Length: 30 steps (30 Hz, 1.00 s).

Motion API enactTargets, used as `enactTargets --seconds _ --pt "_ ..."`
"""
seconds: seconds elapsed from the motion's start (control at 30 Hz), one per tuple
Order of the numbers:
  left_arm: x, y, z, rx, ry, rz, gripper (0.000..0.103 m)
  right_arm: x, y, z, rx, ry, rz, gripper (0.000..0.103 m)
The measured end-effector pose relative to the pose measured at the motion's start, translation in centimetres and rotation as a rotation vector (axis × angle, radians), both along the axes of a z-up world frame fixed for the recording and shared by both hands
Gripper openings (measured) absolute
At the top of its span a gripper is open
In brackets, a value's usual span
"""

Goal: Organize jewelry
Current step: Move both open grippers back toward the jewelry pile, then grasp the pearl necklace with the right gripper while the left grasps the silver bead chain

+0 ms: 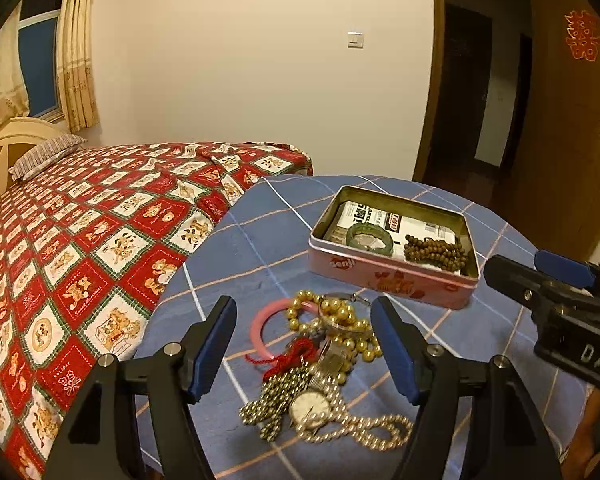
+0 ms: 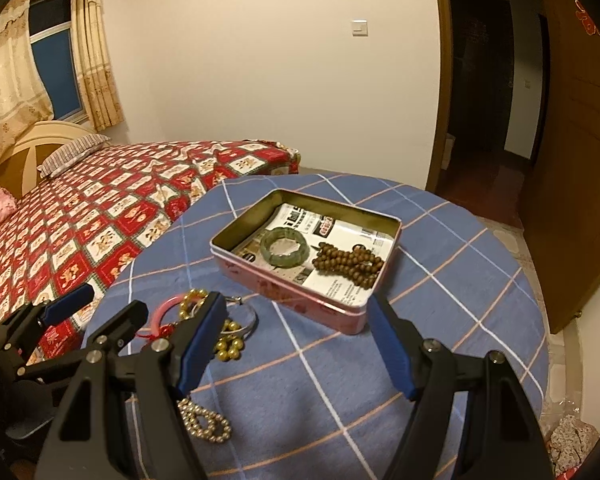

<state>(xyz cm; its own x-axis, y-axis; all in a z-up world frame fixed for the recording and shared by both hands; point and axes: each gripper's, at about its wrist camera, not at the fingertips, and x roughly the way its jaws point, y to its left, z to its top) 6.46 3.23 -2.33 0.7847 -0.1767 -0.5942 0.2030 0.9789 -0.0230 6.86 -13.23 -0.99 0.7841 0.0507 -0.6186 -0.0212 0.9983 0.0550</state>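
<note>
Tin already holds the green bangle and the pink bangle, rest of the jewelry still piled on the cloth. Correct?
Not quite. The tin holds the green bangle and brown beads; the pink bangle is still in the pile on the cloth, per the left wrist view.

The room was a bedroom with plain cream walls (image 1: 240, 60) under warm yellowish light. A white light switch (image 1: 355, 39) sat on the far wall. At the left, a window (image 2: 56, 80) showed dark blue panes (it looked like night outside), framed by pale patterned curtains (image 2: 96, 52). A bed (image 1: 100, 220) lay beneath it, spread with a red patchwork cover of bear prints, with a striped pillow (image 1: 46, 154) against a cream headboard (image 2: 40, 140). To the right, a dark doorway (image 2: 480, 80) opened onto an unlit space, beside a brown wooden door (image 1: 572, 120) bearing a red paper decoration (image 1: 582, 34). The round surface (image 2: 460, 280) wore a blue checked cloth.
</note>
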Motion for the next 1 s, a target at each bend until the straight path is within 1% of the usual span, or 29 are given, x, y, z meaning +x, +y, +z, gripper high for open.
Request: enactTargets --seconds 0.1,0.13,0.17,0.23,0.33,0.47,0.57,0.7,0.83,0.93,1.0 --pt "-0.8 1.1 -0.6 0.002 0.006 -0.038 0.071 -0.6 0.0 -0.6 0.017 0.009 0.021 0.076" --pt "-1.0 1.4 -0.9 0.007 0.006 -0.045 0.071 -0.7 0.1 -1.0 0.024 0.016 0.030 0.074" --pt "-1.3 1.8 -1.2 0.015 0.007 -0.054 0.071 -0.9 0.1 -1.4 0.028 0.026 0.040 0.069" --pt "-1.7 2.6 -1.9 0.030 0.017 -0.065 0.071 -1.0 0.5 -2.4 0.033 0.054 0.069 0.064" --pt "-1.9 3.8 -3.0 0.037 0.051 -0.063 0.071 -1.2 0.8 -3.7 0.051 0.096 0.095 0.063" --pt "-2.0 4.9 -4.3 0.000 0.108 -0.080 0.071 -1.6 1.8 -5.0 0.054 0.139 0.144 0.061" --pt "-1.7 5.2 -5.1 0.016 0.135 -0.071 0.071 -1.6 2.6 -5.9 0.073 0.168 0.188 0.058" --pt "-1.7 5.4 -5.4 0.046 0.143 -0.065 0.071 -1.3 3.8 -7.4 0.073 0.217 0.241 0.058" --pt "-1.4 6.0 -5.4 0.046 0.143 -0.042 0.071 -0.9 5.2 -8.7 0.068 0.252 0.292 0.058" --pt "-1.2 6.1 -5.3 0.055 0.141 -0.042 0.071 -0.2 6.6 -9.7 0.060 0.282 0.334 0.058" --pt "-1.1 6.0 -5.4 0.065 0.149 -0.051 0.071 -0.2 7.5 -9.9 0.019 0.264 0.354 0.060"
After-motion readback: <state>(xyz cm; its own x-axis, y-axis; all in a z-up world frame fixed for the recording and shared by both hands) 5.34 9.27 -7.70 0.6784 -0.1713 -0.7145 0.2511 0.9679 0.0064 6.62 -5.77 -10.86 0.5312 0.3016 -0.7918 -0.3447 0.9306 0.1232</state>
